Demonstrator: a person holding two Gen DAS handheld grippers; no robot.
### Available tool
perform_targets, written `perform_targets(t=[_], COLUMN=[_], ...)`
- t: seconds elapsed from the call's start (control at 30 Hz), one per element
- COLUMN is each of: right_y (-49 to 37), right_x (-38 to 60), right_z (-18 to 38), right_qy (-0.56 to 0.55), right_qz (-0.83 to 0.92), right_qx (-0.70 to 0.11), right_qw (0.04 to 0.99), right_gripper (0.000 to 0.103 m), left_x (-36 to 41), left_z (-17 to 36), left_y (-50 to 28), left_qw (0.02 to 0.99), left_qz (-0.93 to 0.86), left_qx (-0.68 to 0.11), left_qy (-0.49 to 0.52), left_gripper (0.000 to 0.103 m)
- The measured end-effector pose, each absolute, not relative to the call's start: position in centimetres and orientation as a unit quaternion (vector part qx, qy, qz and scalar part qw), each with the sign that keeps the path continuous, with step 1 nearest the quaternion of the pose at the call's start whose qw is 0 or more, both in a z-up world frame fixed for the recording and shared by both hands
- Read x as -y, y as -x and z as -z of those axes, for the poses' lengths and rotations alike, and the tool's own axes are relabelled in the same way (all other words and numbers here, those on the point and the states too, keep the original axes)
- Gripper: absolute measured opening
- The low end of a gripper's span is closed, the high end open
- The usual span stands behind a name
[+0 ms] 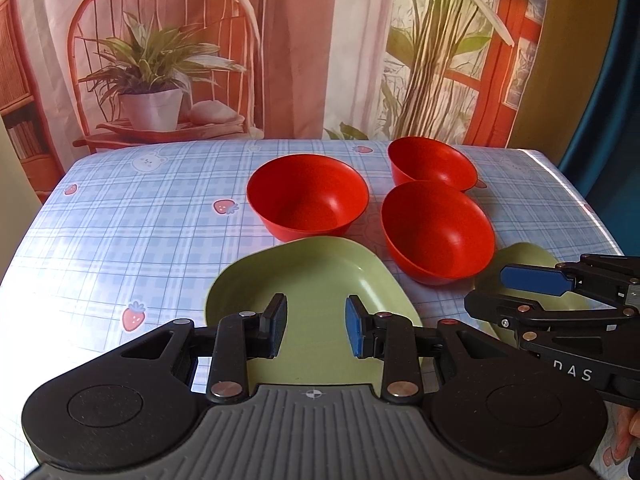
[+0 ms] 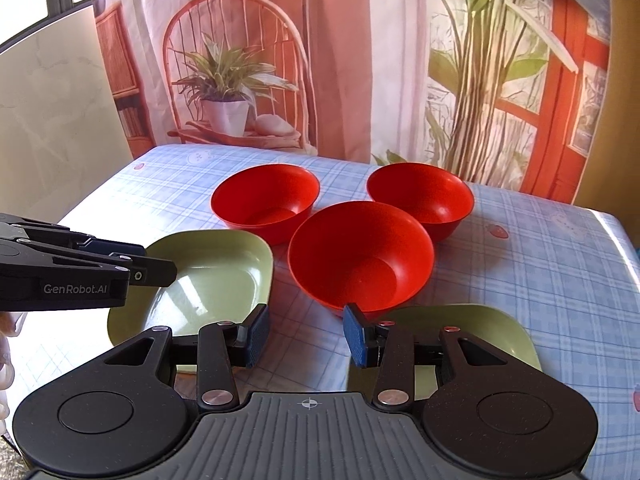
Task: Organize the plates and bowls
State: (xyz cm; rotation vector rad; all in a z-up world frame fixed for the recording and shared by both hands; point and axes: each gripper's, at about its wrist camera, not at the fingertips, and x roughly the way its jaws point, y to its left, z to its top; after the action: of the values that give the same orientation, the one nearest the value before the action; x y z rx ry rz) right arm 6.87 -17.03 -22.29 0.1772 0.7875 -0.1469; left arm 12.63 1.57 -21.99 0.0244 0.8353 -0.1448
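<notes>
Bowls point(image 1: 307, 196), round, glossy red plastic

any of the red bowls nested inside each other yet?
No: in the right wrist view the three red bowls each sit separately and empty on the checked tablecloth.

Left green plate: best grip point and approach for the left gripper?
Pinch the near raised rim of the left green plate, coming from the front edge of the table. It lies flat and empty, and the left gripper hovers open right over that rim.

bare tablecloth point(image 1: 132, 240) left, bowls point(image 1: 308, 196) clustered right
</notes>
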Motion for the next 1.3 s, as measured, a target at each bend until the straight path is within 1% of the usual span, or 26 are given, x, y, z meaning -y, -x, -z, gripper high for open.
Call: perform_targets(t=[0.07,0.13,0.2,0.7,1.13,1.3], right_y=[-6.1,-5.3,-4.6,0.0,1.5,1.5], right_x=[18.0,18.9,19.8,26.6,29.1,29.6], right_z=[22.2,22.2,22.2,24.0,26.7,27.7], right_qy=[-0.083,-0.083,-0.080,-0.088,-0.121,-0.129], right_qz=[0.078,0.084,0.091,0.138,0.156,0.156], right_qx=[-0.377,-0.373,-0.372,-0.372,-0.378,-0.386], right_qw=[0.919,0.920,0.920,0.914,0.905,0.900], right_gripper=[0.044,0.045,0.045,0.045,0.044,0.039], left_x=[-1.0,-0.5,0.1,5.1,8.7,9.6], left_z=[21.8,21.7,21.6,22.9,25.1,26.3], left_y=[-12.5,-12.2,-11.9,-10.8,-11.4,-12.0], left_qw=[0.912,0.914,0.916,0.905,0.888,0.881], left_qz=[0.070,0.072,0.074,0.093,0.125,0.130], left_qx=[-0.403,-0.399,-0.394,-0.415,-0.441,-0.454], left_qy=[-0.003,0.005,0.005,-0.015,-0.027,-0.028], left_gripper=[0.034,0.043,0.046,0.046,0.046,0.046])
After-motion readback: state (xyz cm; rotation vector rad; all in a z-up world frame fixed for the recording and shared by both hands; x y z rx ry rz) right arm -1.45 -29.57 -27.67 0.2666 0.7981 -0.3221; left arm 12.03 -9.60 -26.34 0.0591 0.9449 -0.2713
